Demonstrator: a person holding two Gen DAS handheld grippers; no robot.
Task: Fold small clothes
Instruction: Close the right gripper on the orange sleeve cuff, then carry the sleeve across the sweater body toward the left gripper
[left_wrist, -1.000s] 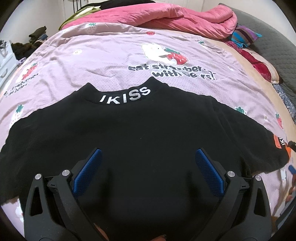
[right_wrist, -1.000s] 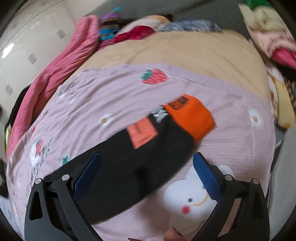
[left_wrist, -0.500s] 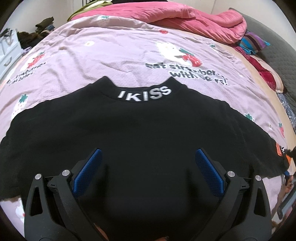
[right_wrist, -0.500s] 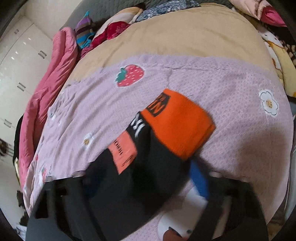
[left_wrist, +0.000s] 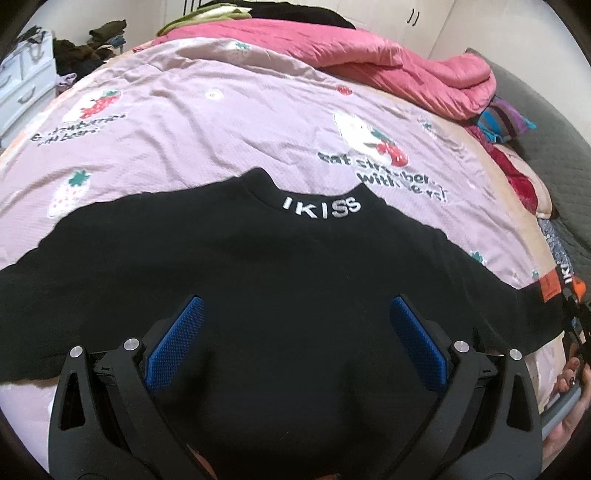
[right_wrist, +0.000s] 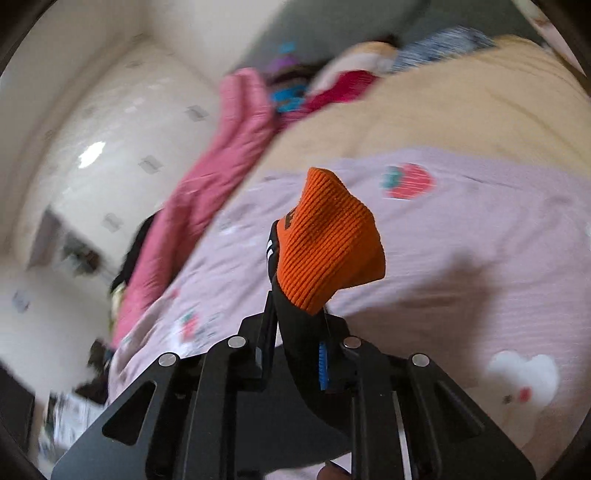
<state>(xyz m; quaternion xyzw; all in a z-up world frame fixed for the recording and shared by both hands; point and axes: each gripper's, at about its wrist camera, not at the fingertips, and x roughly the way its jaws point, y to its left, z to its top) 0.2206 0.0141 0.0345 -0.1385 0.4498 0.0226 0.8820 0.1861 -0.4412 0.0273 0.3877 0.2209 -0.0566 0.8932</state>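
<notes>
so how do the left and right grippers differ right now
The left gripper has its jaws wide apart, hovering over the black top and holding nothing. The right gripper has just closed and pinches the sleeve below its orange cuff, lifted off the bedsheet. Both have blue pads.

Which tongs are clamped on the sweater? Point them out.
The right tongs: their blue pads pinch the black sleeve just below its orange cuff. The left tongs gape wide above the sweater body, gripping nothing.
</notes>
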